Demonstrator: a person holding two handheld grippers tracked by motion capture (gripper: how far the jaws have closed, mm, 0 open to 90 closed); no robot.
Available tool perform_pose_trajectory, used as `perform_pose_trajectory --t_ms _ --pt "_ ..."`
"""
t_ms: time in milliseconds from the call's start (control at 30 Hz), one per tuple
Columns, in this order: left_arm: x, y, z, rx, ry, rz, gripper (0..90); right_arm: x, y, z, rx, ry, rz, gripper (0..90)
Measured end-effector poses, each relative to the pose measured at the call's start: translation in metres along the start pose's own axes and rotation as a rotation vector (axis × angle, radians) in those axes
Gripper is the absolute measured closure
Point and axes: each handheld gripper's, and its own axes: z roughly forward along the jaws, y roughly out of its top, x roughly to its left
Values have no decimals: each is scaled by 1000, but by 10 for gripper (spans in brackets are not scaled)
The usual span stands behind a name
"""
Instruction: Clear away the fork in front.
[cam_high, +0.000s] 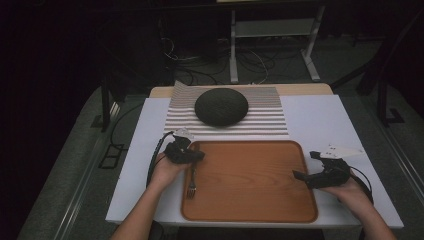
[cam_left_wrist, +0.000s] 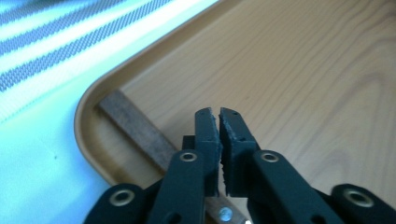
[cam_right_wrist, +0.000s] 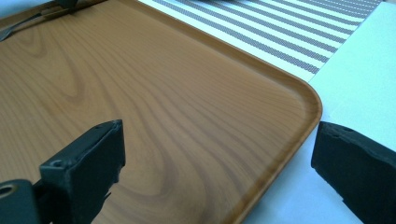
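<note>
High view: a dark dome (cam_high: 221, 106) sits on a striped mat (cam_high: 270, 116) beyond the wooden tray (cam_high: 250, 200). A fork (cam_high: 191, 186) lies along the tray's left edge, tines toward the near edge.

Left gripper view: the left gripper (cam_left_wrist: 218, 115) has its jaws nearly together over the fork's wooden handle (cam_left_wrist: 135, 126); grip unclear.

Right gripper view: the right gripper (cam_right_wrist: 215, 144) gapes wide, empty, straddling the tray's right rim (cam_right_wrist: 299, 126).

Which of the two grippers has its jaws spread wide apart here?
The right gripper, at the tray's right edge: its jaws straddle the rim. The left gripper, over the fork handle, is nearly closed.
</note>
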Motion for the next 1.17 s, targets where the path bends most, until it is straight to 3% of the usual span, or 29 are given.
perform_pose_trajectory --t_ms 167,200,333,433,467,500,533,633,733,767,867,1167 --pt "-6 1 -14 -77 -17 33 669 1 0 -1 -5 3 1 29" --pt "-7 1 -17 -92 -15 37 582 2 1 -1 -5 7 -1 29" --pt "-9 -2 -29 -141 -22 62 462 3 1 -2 -7 10 -1 29" --pt "-11 -7 -37 -170 -32 71 338 4 1 -3 -8 18 -7 29" --pt "-11 -9 -40 -177 -35 74 338 4 1 -3 -8 18 -7 29" --pt "-12 -12 -42 -185 -37 77 265 4 2 -3 -8 21 -6 29" --pt "-13 -15 -44 -194 -33 79 265 4 2 -3 -8 21 -6 29" --pt "-15 -22 -49 -211 -23 88 152 4 3 -5 -14 23 -6 29" --pt "-17 -30 -54 -225 -4 88 132 3 2 -6 -15 23 -5 29" --pt "-18 -32 -55 -227 2 87 65 3 2 -7 -15 21 -5 29" --pt "-18 -39 -55 -216 10 69 0 2 2 -7 -17 22 -4 28" --pt "-18 -42 -54 -199 9 67 0 -1 1 -8 -16 15 1 28"
